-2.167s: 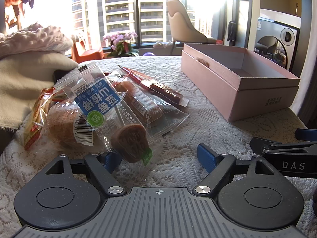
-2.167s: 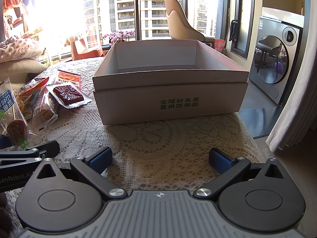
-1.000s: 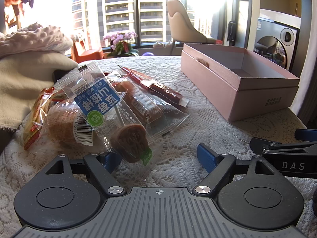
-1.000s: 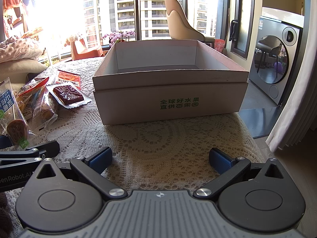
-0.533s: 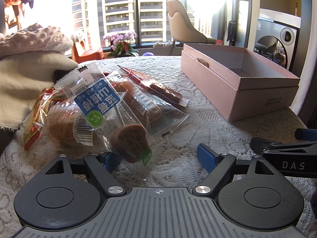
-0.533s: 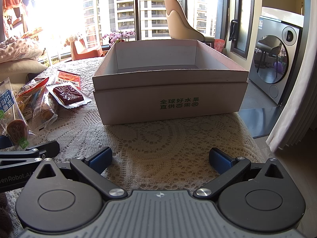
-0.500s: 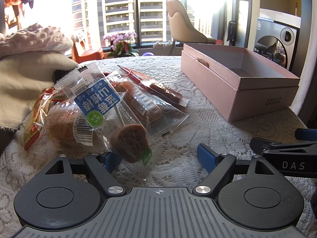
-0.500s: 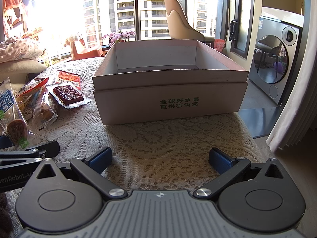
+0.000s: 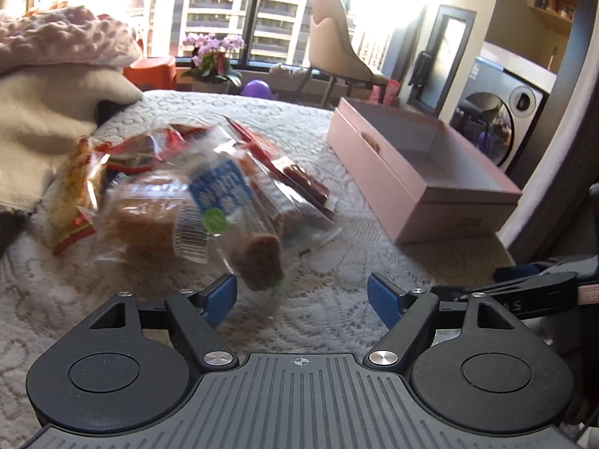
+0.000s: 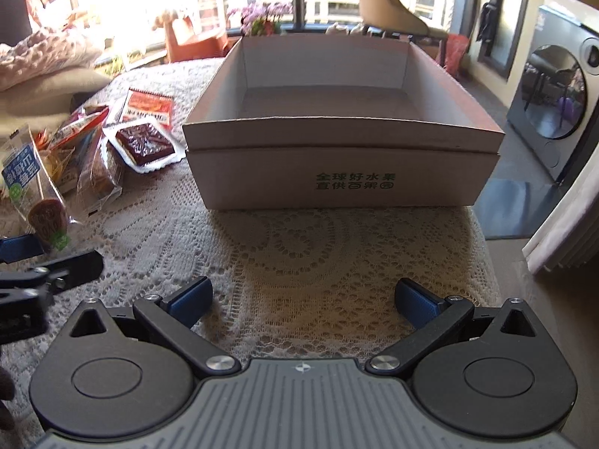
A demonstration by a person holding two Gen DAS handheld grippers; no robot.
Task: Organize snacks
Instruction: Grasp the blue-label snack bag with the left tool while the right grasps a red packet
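A pile of wrapped snacks [image 9: 179,202] lies on the lace tablecloth, blurred in the left wrist view. On top is a clear packet with a blue label [image 9: 219,191] and a brown cake at its near end. My left gripper [image 9: 301,295] hovers just before that end with its jaws closing. The packet's tip sits by the left finger, and the pads do not press on it. The open pink box [image 9: 374,176] stands to the right. My right gripper [image 10: 303,301] is open over bare cloth, facing the empty box [image 10: 337,183]. The snacks [image 10: 93,157] lie left of the box.
Folded blankets [image 9: 45,112] are heaped at the table's left. The table's edge drops off right of the box, beside a curtain [image 10: 569,217] and a washing machine [image 10: 554,89]. A beige chair [image 9: 337,48] and flowers stand by the window.
Both grippers have lifted and tipped downward, so the box's inside shows more. The left jaws have narrowed a little. The snacks and the box lie where they did.
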